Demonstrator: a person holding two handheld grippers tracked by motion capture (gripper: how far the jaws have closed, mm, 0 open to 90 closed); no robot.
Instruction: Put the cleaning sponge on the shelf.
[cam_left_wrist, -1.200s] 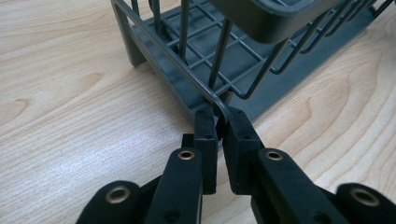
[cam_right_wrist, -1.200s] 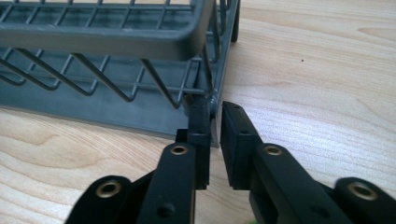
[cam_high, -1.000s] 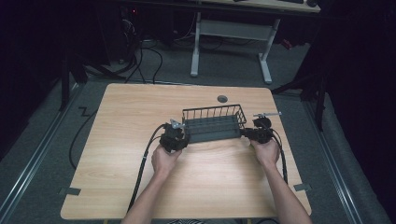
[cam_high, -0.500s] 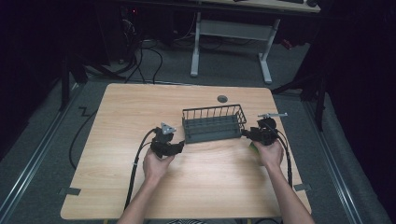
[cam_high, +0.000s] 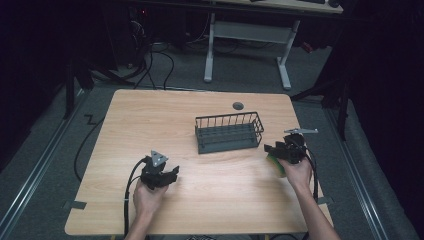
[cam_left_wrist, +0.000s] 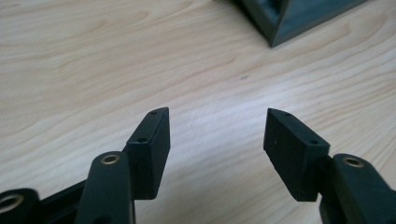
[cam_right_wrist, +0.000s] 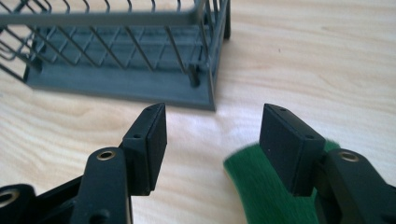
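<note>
Right gripper (cam_high: 272, 149) sits at the right-middle of the high view, jaws spread wide with nothing between them. In the right gripper view (cam_right_wrist: 212, 135) the gap shows bare wood; a green fuzzy thing (cam_right_wrist: 254, 186) lies under and just beside the right-hand jaw, lower right of that frame. I can't tell if the jaw touches it. In the high view the same green patch (cam_high: 273, 162) peeks out below the gripper, near the table's right edge.

Left gripper (cam_high: 172, 175) is at lower-left centre of the high view, well apart from everything. Its own view (cam_left_wrist: 215, 135) shows the jaws wide open and empty over bare tabletop, with a corner of the rack at the frame's top right.

Wire rack (cam_high: 229, 132) stands upright at the centre of the table (cam_high: 150, 120), just left of the right gripper. In the right gripper view it fills the upper left (cam_right_wrist: 116, 60), its base corner near the jaws. It looks empty.

Handling, as a judgement:
- The green thing looks soft, light and fuzzy, like cloth or a sponge. It should squash under the jaws, isn't fragile and is unlikely to slip. Pinch it across the near edge and close well in.
- The rack looks stiff and light, with thin wires on a solid base. It may slide on the smooth wood. Grip an end wall or the top rim, one gripper per end.
</note>
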